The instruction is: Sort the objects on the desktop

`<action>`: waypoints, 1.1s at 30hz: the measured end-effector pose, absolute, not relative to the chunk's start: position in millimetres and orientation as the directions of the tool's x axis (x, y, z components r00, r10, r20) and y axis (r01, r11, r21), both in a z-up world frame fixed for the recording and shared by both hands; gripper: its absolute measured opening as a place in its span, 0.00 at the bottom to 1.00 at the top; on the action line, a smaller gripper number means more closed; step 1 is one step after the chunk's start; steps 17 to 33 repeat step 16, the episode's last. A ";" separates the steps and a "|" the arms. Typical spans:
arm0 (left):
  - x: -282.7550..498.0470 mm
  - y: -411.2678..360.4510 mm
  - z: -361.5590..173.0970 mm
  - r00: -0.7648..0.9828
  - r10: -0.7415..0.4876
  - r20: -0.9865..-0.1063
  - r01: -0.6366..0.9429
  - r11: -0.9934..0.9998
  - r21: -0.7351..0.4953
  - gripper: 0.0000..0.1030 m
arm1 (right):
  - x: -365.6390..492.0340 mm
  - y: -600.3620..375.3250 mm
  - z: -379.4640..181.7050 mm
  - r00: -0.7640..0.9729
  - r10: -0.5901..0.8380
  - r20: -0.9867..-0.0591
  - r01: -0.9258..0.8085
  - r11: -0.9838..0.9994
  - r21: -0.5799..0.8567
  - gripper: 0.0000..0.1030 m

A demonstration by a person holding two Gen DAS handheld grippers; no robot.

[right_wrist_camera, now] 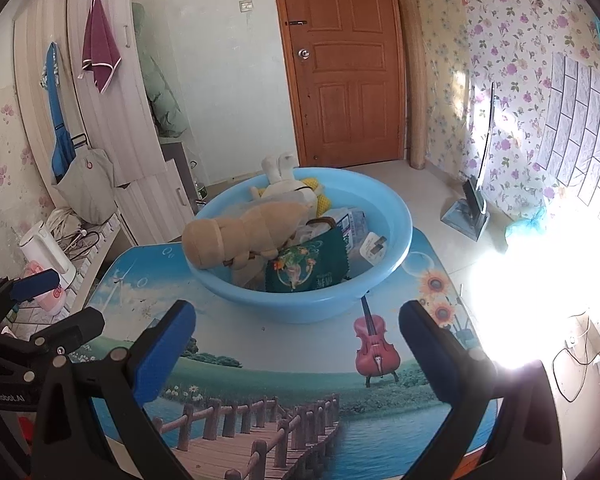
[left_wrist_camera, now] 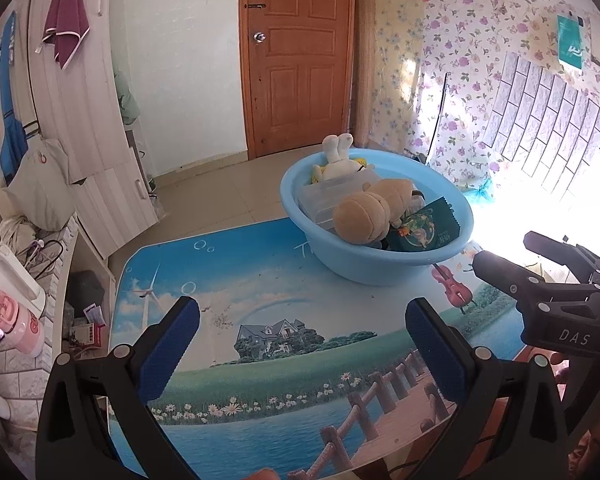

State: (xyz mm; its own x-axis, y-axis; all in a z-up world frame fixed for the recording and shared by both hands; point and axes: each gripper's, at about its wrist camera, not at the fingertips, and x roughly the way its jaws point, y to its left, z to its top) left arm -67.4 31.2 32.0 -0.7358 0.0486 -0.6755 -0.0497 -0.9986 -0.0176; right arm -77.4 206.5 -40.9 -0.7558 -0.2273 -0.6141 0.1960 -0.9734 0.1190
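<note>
A light blue plastic basin (left_wrist_camera: 364,270) (right_wrist_camera: 300,304) stands on the far part of the picture-printed table (left_wrist_camera: 260,320) (right_wrist_camera: 284,360). It holds a tan plush toy (left_wrist_camera: 366,216) (right_wrist_camera: 244,232), a white plush toy (left_wrist_camera: 338,156) (right_wrist_camera: 284,184), a clear plastic box (left_wrist_camera: 324,200), a green snack packet (left_wrist_camera: 424,228) (right_wrist_camera: 306,266) and small packets (right_wrist_camera: 364,236). My left gripper (left_wrist_camera: 302,320) is open and empty over the table's near part. My right gripper (right_wrist_camera: 296,324) is open and empty, just short of the basin. Each gripper shows in the other's view: the right (left_wrist_camera: 540,276), the left (right_wrist_camera: 40,304).
A side shelf at the left carries a white kettle (right_wrist_camera: 46,252), a pink cup (left_wrist_camera: 14,324) and cables. A wooden door (left_wrist_camera: 296,52) and wardrobe (left_wrist_camera: 80,100) stand behind. A monitor (right_wrist_camera: 482,168) sits on the floor at right, beside strong sunlight glare.
</note>
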 end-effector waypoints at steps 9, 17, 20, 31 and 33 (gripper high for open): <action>-64.5 35.9 35.8 -0.744 0.066 -0.665 -0.078 -0.997 -0.011 1.00 | -74.5 200.3 -41.6 -0.748 -0.243 -0.617 0.227 -0.968 0.106 1.00; -62.5 36.9 36.1 -0.744 0.078 -0.664 -0.093 -0.996 -0.013 1.00 | -74.1 199.5 -41.5 -0.748 -0.243 -0.617 0.227 -0.968 0.106 1.00; -62.5 36.9 36.1 -0.744 0.078 -0.664 -0.093 -0.996 -0.013 1.00 | -74.1 199.5 -41.5 -0.748 -0.243 -0.617 0.227 -0.968 0.106 1.00; -62.5 36.9 36.1 -0.744 0.078 -0.664 -0.093 -0.996 -0.013 1.00 | -74.1 199.5 -41.5 -0.748 -0.243 -0.617 0.227 -0.968 0.106 1.00; -62.5 36.9 36.1 -0.744 0.078 -0.664 -0.093 -0.996 -0.013 1.00 | -74.1 199.5 -41.5 -0.748 -0.243 -0.617 0.227 -0.968 0.106 1.00</action>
